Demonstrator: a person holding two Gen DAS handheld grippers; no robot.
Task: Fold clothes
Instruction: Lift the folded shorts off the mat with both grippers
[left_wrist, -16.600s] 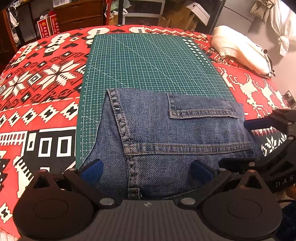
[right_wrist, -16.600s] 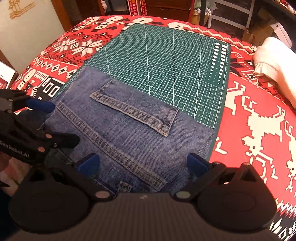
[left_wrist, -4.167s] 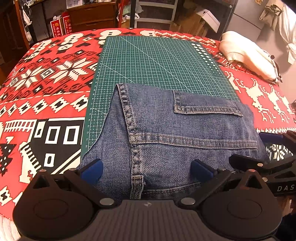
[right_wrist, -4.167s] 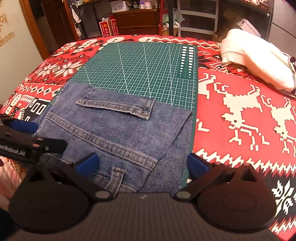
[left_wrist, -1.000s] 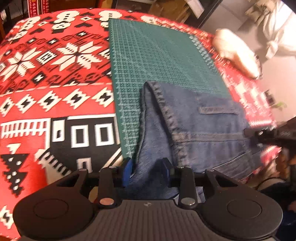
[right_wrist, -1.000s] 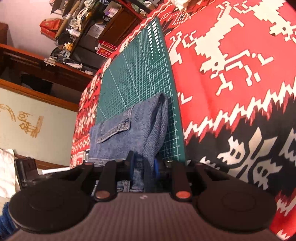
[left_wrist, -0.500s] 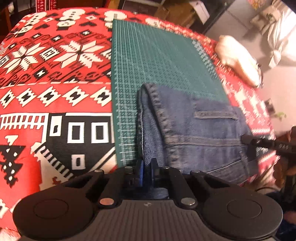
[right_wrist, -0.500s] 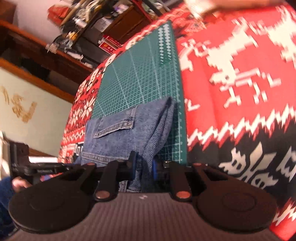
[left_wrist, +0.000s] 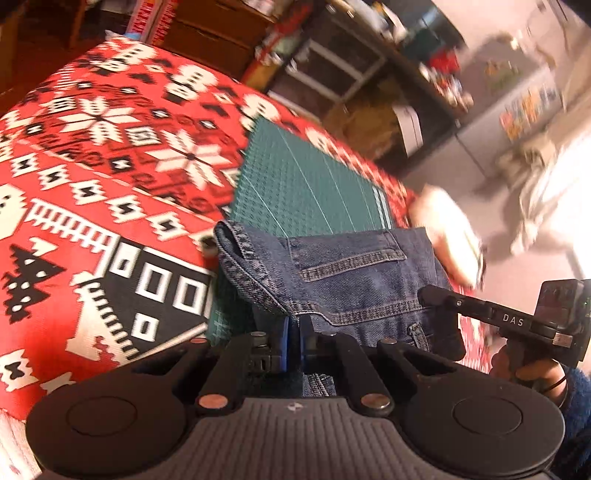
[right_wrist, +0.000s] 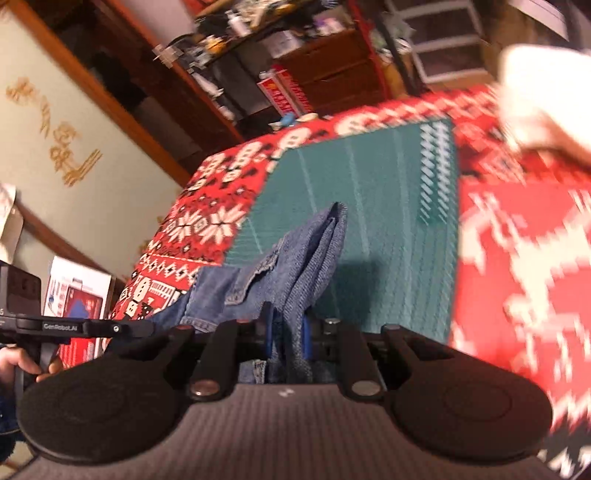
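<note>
Since a fold needs both near corners raised, left gripper (left_wrist: 293, 343) and right gripper (right_wrist: 286, 339) each pinch the jeans (left_wrist: 354, 280) above the cutting mat (left_wrist: 306, 192).

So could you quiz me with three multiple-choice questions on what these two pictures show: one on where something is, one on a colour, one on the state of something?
1. Where is the white garment?
A. On the red patterned cloth, beyond the mat
B. In the left gripper
C. Under the jeans

2. What colour is the cutting mat?
A. Yellow
B. Green
C. Purple

3. How are the folded jeans held?
A. Lying untouched
B. Pinched by the right gripper only
C. Pinched by both grippers

Answers:
1 A, it lies on the cloth past the mat's far corner.
2 B, a green grid surface.
3 C, the left gripper and the right gripper each clamp denim between blue pads.
</note>
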